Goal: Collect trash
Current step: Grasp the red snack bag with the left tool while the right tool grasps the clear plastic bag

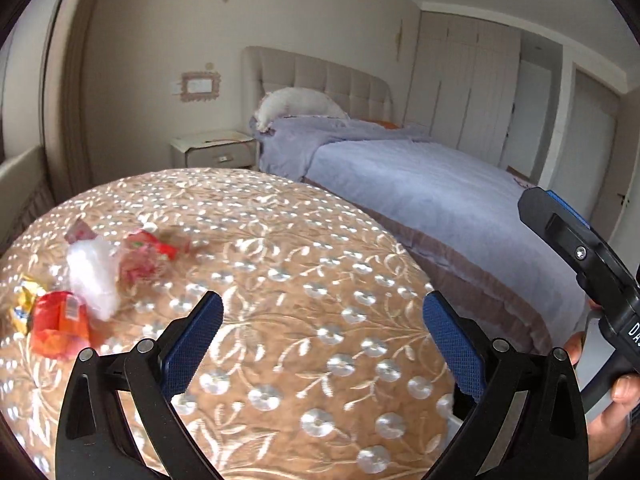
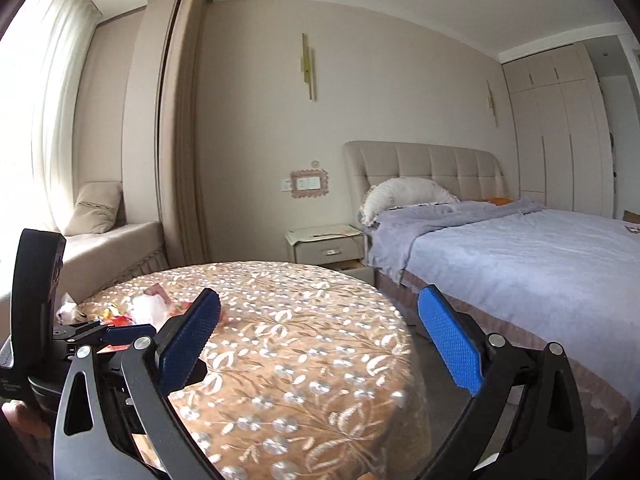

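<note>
Trash lies on a round table with a tan embroidered cloth (image 1: 304,280): a white crumpled tissue (image 1: 94,276), a red wrapper (image 1: 58,326), a yellow wrapper (image 1: 24,300) and a red-and-clear wrapper (image 1: 148,254). My left gripper (image 1: 322,342) is open and empty above the cloth, right of the trash. My right gripper (image 2: 318,338) is open and empty over the table (image 2: 304,344). The trash pile (image 2: 146,308) is at the table's far left in the right wrist view. The left gripper (image 2: 120,334) shows low at the left edge there.
A bed with a lilac blanket (image 1: 420,176) stands right of the table. A nightstand (image 1: 214,150) is by the far wall. A window seat with a cushion (image 2: 96,208) is at the left. Wardrobes (image 2: 560,128) line the right wall.
</note>
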